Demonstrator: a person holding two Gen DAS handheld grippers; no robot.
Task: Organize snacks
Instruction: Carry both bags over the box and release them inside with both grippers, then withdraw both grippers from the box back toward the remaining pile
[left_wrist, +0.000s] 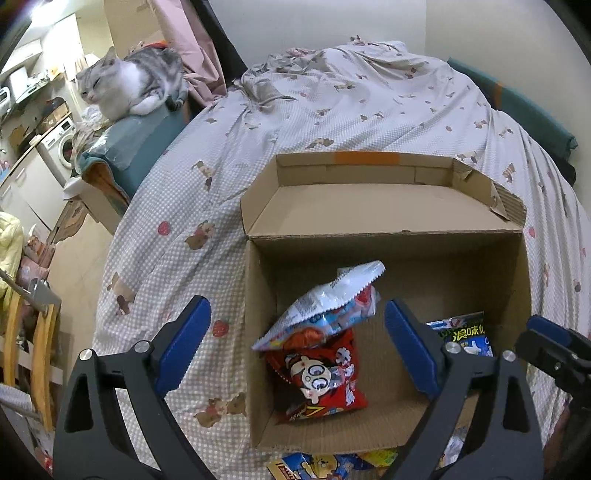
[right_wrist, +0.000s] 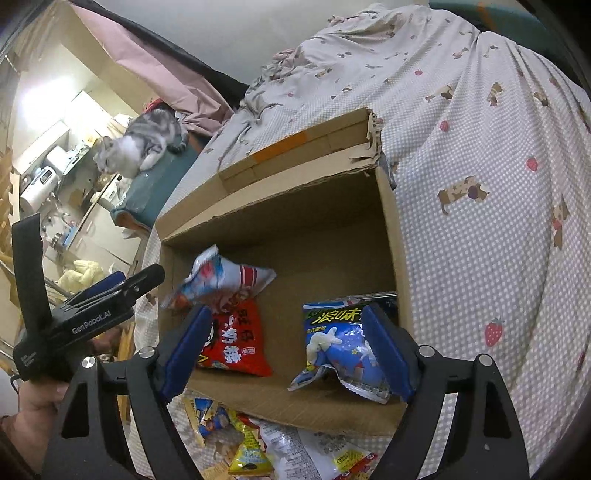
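Note:
An open cardboard box (left_wrist: 388, 247) (right_wrist: 388, 229) sits on the bed. Inside lie a red cartoon snack bag (left_wrist: 321, 376) (right_wrist: 236, 343), a white-and-blue bag (left_wrist: 332, 306) (right_wrist: 225, 277) resting tilted on top of it, and a blue bag with green lettering (left_wrist: 465, 336) (right_wrist: 336, 339) at the right. My left gripper (left_wrist: 295, 343) is open and empty above the box's left half. My right gripper (right_wrist: 284, 347) is open and empty over the box's front; it also shows in the left wrist view (left_wrist: 550, 343). Several loose snack bags (right_wrist: 258, 439) (left_wrist: 328, 465) lie on the bed in front of the box.
The box's lid flap (left_wrist: 369, 199) lies open toward the back. A grey-and-white cat (left_wrist: 129, 81) (right_wrist: 144, 144) lies on a teal cushion left of the bed. The checked bedsheet (left_wrist: 351, 103) (right_wrist: 480, 166) surrounds the box. Wooden chair (left_wrist: 29, 350) and kitchen clutter stand far left.

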